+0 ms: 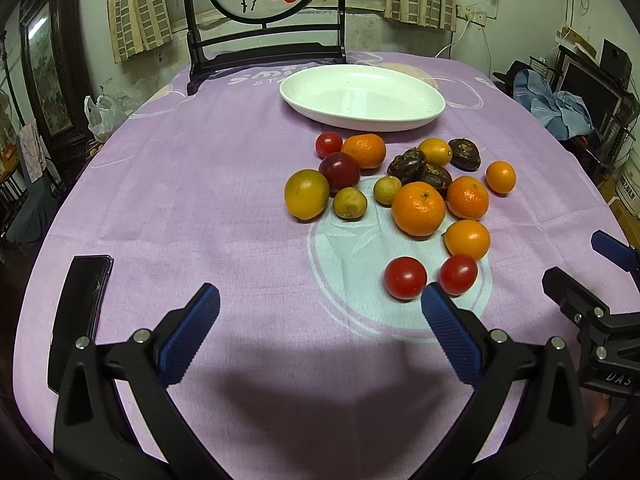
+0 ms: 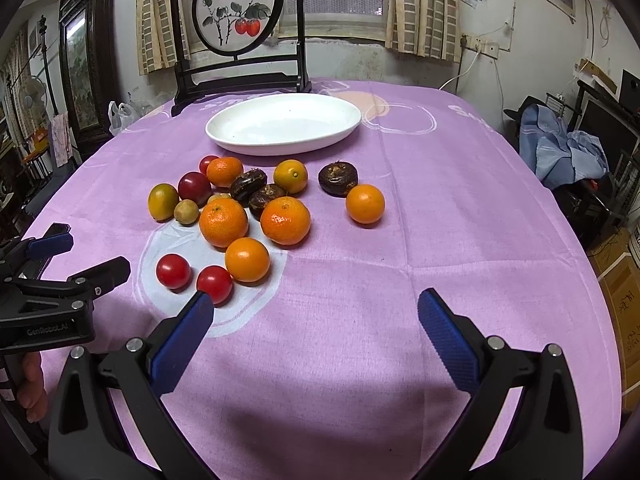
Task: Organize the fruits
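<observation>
Left gripper [image 1: 320, 300] open above purple cloth [image 1: 200, 200]; fruits [image 1: 400, 196] loose near empty white dish [image 1: 362, 98]

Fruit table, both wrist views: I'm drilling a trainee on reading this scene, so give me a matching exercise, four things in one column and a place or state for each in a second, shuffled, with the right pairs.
Things
1. white dish
2. black phone
3. left gripper
4. lone dark chestnut-like fruit

Places or states
A. open, holding nothing
B. empty, beyond the fruit pile
C. right side of the pile, beside an orange fruit
D. flat at the table's left edge

Pairs: 1-B, 2-D, 3-A, 4-C
</observation>
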`<state>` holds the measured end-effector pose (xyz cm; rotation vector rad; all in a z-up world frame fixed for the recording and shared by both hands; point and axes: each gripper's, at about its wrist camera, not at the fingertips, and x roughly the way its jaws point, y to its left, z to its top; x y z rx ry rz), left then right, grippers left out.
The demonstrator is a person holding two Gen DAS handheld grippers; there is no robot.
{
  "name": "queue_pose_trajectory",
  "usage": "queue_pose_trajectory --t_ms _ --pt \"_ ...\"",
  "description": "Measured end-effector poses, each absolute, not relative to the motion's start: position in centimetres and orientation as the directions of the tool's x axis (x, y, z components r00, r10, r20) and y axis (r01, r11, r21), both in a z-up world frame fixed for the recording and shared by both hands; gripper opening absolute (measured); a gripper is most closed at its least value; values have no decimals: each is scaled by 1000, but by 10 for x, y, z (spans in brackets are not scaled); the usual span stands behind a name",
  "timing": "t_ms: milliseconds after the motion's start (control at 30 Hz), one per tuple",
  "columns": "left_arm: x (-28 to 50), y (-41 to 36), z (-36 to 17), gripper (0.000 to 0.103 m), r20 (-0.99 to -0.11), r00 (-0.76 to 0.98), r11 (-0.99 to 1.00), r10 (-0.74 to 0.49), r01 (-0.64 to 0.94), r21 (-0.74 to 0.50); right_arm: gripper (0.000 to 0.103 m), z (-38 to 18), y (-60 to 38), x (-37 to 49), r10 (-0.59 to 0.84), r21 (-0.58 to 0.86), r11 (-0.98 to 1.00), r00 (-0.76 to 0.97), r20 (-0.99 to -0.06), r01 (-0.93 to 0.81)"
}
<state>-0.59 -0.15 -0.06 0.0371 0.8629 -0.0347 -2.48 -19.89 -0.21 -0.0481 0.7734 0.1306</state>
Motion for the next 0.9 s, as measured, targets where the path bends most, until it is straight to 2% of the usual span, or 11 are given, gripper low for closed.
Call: queue_pose_trajectory --t_ms 900 --pt "-10 -3 -1 101 -760 650 999 -13 42 19 102 -3 -201 -26 89 2 992 706 -703 -124"
